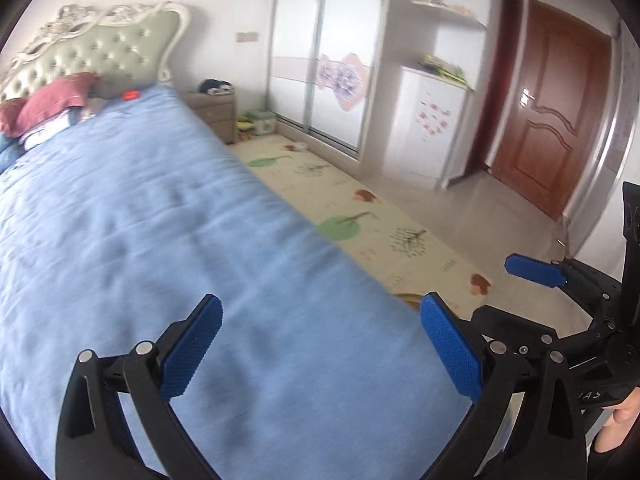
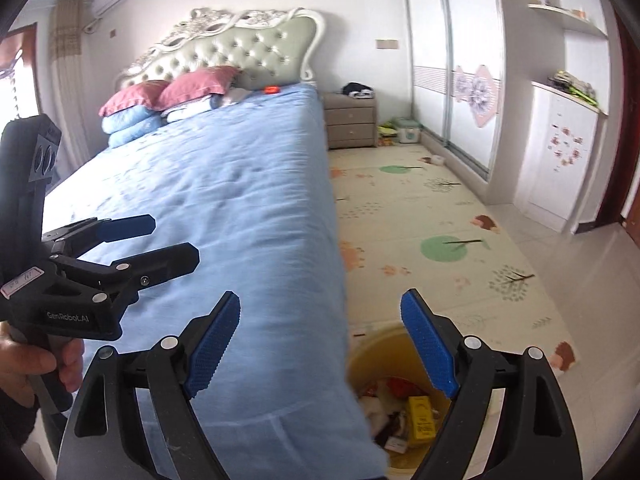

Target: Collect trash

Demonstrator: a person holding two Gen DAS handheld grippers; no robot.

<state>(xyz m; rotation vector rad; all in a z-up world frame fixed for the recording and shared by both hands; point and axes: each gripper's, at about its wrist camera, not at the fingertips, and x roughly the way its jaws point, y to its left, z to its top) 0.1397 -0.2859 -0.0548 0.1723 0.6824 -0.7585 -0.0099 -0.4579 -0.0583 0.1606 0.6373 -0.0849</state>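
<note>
A yellow bin (image 2: 374, 354) stands on the floor at the corner of the bed, low in the right wrist view. It holds wrappers and a yellow box (image 2: 420, 416). My right gripper (image 2: 321, 304) is open above the bed's edge and the bin, with nothing between its pads. My left gripper (image 1: 320, 308) is open and empty over the blue bedcover (image 1: 160, 220), and it shows again as the left gripper (image 2: 172, 240) at the left of the right wrist view. A small red item (image 2: 272, 89) lies on the bed near the headboard. A small scrap (image 2: 436, 159) lies on the floor by the wardrobe.
A patterned play mat (image 2: 420, 216) covers the floor between the bed and the sliding wardrobe (image 2: 460, 60). A bedside cabinet (image 2: 350, 120) and a box of toys (image 2: 408, 131) stand at the far end. Pillows (image 2: 180, 90) lie at the headboard. A brown door (image 1: 556, 112) is at the right.
</note>
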